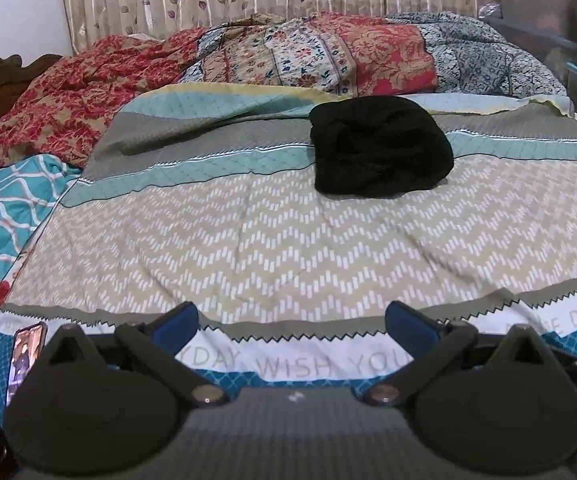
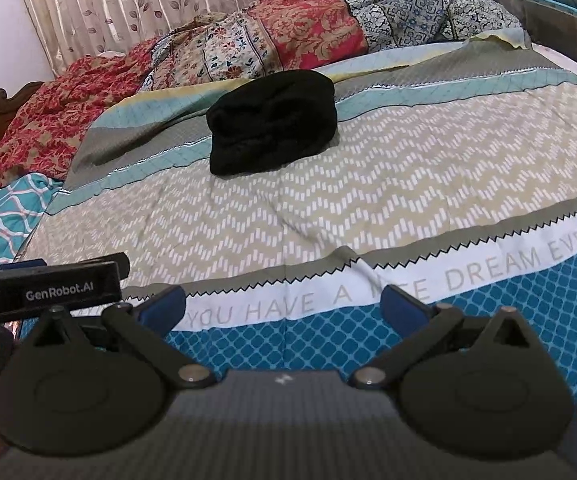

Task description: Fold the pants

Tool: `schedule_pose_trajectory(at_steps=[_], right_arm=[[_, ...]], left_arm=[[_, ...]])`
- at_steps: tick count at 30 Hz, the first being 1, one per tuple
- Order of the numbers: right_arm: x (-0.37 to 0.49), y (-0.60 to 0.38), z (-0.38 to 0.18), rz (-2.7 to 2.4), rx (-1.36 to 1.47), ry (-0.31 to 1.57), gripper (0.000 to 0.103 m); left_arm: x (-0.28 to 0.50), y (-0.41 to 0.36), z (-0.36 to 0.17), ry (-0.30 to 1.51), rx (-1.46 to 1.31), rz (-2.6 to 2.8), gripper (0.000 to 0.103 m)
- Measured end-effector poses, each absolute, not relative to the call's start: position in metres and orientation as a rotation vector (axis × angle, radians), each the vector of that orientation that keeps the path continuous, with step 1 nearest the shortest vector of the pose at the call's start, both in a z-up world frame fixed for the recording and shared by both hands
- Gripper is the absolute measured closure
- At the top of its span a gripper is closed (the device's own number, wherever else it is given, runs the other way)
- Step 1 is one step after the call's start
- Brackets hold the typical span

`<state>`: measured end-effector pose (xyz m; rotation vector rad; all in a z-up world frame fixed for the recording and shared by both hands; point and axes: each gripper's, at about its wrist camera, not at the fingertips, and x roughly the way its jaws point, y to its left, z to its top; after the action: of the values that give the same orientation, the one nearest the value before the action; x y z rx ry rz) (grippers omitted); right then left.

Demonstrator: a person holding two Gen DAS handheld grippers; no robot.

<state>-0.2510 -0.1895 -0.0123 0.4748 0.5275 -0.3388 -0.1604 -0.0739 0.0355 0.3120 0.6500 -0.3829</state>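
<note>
Looking at the black pants [image 1: 382,146]: bundled in a compact lump on the bed [image 1: 248,240], toward the far edge, nearer the far right corner than the left in the left wrist view, sitting across the teal and grey stripes just short of the piled quilts [image 1: 308,56]. Both claws hang back at the near edge, well apart from the bundle. Left claw [image 1: 292,322] is spread wide with nothing in it; right claw [image 2: 284,306] is the same, wide and empty. Folding looks not yet started, or the lump is a rough finished fold, can't tell which. Risks as I judge them: 1) the fabric is uniformly black, so seams, waistband and leg ends are unreadable, and a grab may catch 2 layers or the wrong end and leave the lump tangled; 2) a low pinch could catch the bedsheet with the pants and drag both; 3) the quilts lie just behind, so pulling the pants open that way may snag or bury a leg; 4) a phone [image 1: 28,354] lies at the near left corner, and a left claw sweep could knock it off.
</note>
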Motion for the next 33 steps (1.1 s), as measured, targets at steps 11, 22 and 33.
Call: schedule_pose_trajectory(at_steps=[11, 22, 33], right_arm=[[-0.251, -0.191, -0.014, -0.337, 0.488, 0.535, 0.000], [-0.252, -0.194, -0.016, -0.337, 0.507, 0.542, 0.000], [-0.251, -0.195, -0.016, -0.332, 0.507, 0.546, 0.000]], left_arm=[[-0.159, -0.070, 0.034, 0.624, 0.337, -0.364, 0.000], [-0.162, -0.066, 0.042, 0.606, 0.296, -0.371, 0.000], [-0.156, -0.063, 0.037, 0.657, 0.306, -0.324, 0.000]])
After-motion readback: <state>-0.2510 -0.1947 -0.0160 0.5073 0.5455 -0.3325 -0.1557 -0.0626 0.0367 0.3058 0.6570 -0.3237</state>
